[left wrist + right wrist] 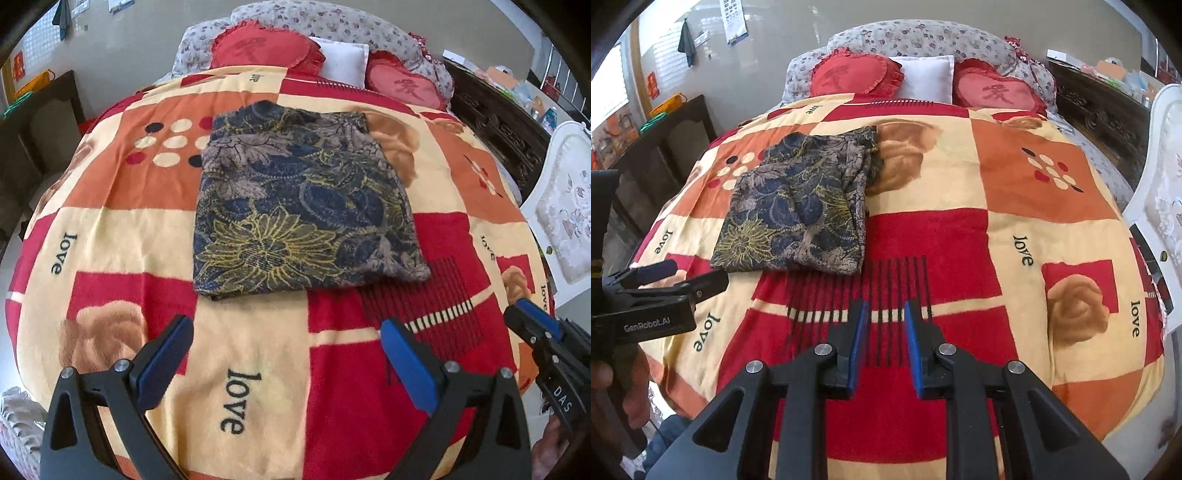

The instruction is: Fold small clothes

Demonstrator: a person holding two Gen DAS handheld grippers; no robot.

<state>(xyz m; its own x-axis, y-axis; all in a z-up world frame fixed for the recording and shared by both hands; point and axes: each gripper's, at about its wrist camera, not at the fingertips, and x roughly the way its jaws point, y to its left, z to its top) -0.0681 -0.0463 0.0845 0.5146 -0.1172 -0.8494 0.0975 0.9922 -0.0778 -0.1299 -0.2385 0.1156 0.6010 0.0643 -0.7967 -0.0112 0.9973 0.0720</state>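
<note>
Nearest me, my left claw (pixel 286 332) stands spread as wide as it goes, its blue pads far apart with nothing between them but the blanket (pixel 258 369) below. My right claw (pixel 885 314) is only a little parted, a narrow gap between its blue pads, and it grips nothing either; it hangs over the red patch with black stripes. Each claw shows at the edge of the other's view, and part of my hand (pixel 602 373) on the left handle is visible low at the side.

Just beyond the claws lies the folded garment (pixel 295 199), a dark blue, grey and yellow flowered cloth, flat on the blanket in a neat rectangle, apart from both claws. It sits nearer my left claw than my right, toward the middle of the bed.

Farther off, at the head of the bed, two red heart-shaped cushions (pixel 855 75) flank a white pillow (pixel 929 79). A white chair (pixel 565 218) stands beside the bed on my right.
</note>
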